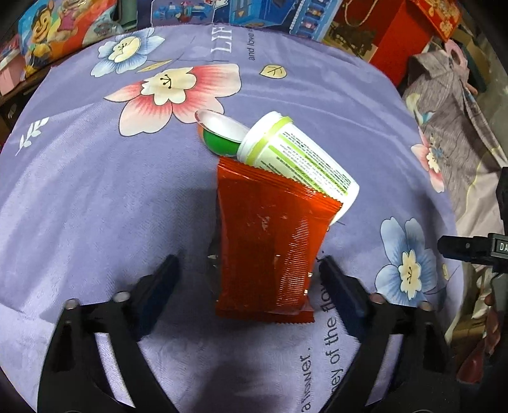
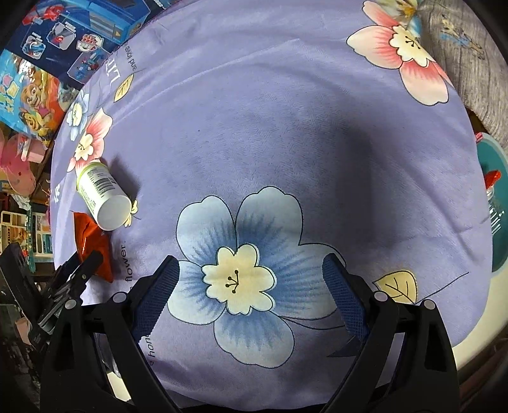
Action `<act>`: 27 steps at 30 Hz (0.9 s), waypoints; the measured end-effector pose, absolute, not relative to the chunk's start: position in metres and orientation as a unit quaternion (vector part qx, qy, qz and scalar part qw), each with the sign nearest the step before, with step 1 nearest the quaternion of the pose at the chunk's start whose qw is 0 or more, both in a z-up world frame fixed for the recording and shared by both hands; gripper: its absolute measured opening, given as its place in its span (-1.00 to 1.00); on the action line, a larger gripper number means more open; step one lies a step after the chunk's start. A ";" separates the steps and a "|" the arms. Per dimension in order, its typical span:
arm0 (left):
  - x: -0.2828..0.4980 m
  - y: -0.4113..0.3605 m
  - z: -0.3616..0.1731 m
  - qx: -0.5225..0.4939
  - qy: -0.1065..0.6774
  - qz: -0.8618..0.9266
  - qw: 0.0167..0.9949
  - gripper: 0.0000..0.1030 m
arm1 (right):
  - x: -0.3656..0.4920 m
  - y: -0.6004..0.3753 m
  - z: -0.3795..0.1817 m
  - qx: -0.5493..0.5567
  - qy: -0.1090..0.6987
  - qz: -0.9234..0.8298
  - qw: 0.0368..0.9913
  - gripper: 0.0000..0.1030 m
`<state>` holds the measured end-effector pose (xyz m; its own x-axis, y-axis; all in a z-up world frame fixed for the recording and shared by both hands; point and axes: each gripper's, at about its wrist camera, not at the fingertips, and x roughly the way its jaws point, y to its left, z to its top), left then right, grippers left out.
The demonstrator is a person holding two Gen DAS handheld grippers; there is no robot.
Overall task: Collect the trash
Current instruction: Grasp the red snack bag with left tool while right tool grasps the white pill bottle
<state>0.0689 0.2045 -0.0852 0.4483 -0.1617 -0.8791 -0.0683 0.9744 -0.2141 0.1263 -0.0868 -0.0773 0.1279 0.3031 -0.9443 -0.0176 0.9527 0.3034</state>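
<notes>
An orange-red foil wrapper (image 1: 270,241) lies flat on the purple flowered cloth (image 1: 95,190), between the two open fingers of my left gripper (image 1: 247,270). The fingers stand apart on either side of it. A white bottle with a green label (image 1: 298,159) lies on its side just beyond the wrapper. A small green and white cup (image 1: 222,133) rests beside the bottle's cap. In the right wrist view my right gripper (image 2: 250,273) is open and empty over a blue printed flower. The bottle (image 2: 101,197) and the wrapper (image 2: 95,247) show at the left there.
Colourful toy boxes (image 1: 254,12) line the far edge of the cloth. A red box (image 1: 403,35) and grey clothing (image 1: 451,104) lie to the right. A teal round object (image 2: 495,197) sits past the cloth's right edge. The left gripper's finger (image 2: 82,270) shows at lower left.
</notes>
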 end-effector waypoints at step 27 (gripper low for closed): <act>0.043 0.295 -0.083 -0.165 0.508 0.018 0.845 -0.04 | 0.168 0.082 -0.056 -0.026 0.619 0.244 0.746 0.70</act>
<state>0.0433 0.2950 -0.0832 0.4839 -0.1370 -0.8643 -0.1990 0.9446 -0.2611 0.1684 0.0824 -0.0562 0.1154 0.3316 -0.9363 -0.3971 0.8794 0.2625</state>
